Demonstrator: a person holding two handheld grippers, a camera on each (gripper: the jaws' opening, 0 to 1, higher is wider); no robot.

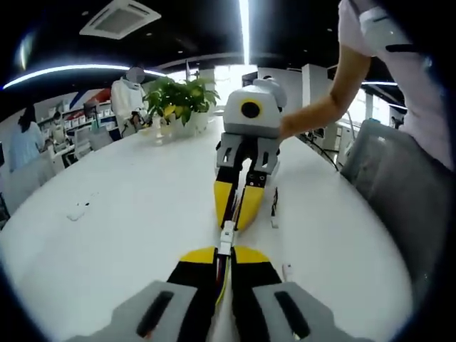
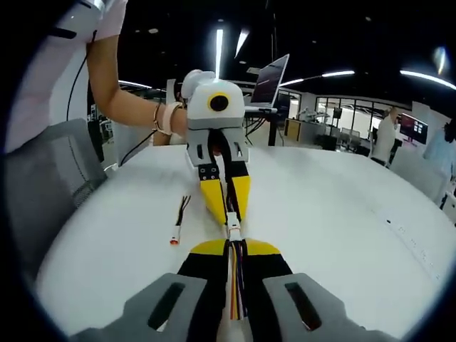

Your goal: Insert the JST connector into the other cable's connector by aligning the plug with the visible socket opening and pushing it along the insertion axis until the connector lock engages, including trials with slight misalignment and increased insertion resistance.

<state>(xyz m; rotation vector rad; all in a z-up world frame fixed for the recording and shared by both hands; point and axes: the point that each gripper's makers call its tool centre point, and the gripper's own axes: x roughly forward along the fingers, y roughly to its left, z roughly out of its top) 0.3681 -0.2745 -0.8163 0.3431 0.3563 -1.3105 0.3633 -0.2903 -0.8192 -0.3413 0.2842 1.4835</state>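
My left gripper point(image 1: 224, 251) is shut on a thin cable that ends in a small white JST connector point(image 1: 226, 234) just past its yellow tips. Facing it tip to tip, my right gripper point(image 1: 232, 222) is shut on the other cable. In the right gripper view, my right gripper point(image 2: 234, 246) clamps a bundle of coloured wires point(image 2: 236, 285), and the white connector point(image 2: 234, 228) sits between it and the left gripper point(image 2: 229, 218). The two connectors meet in the short gap above the white table point(image 1: 128, 214). I cannot tell whether they are locked together.
A spare cable point(image 2: 178, 219) with a small plug lies on the table beside the grippers, also seen as spare cable point(image 1: 274, 205). A potted plant point(image 1: 182, 100) and a laptop point(image 2: 271, 78) stand at the table's far side. A grey chair point(image 1: 399, 185) is at the edge.
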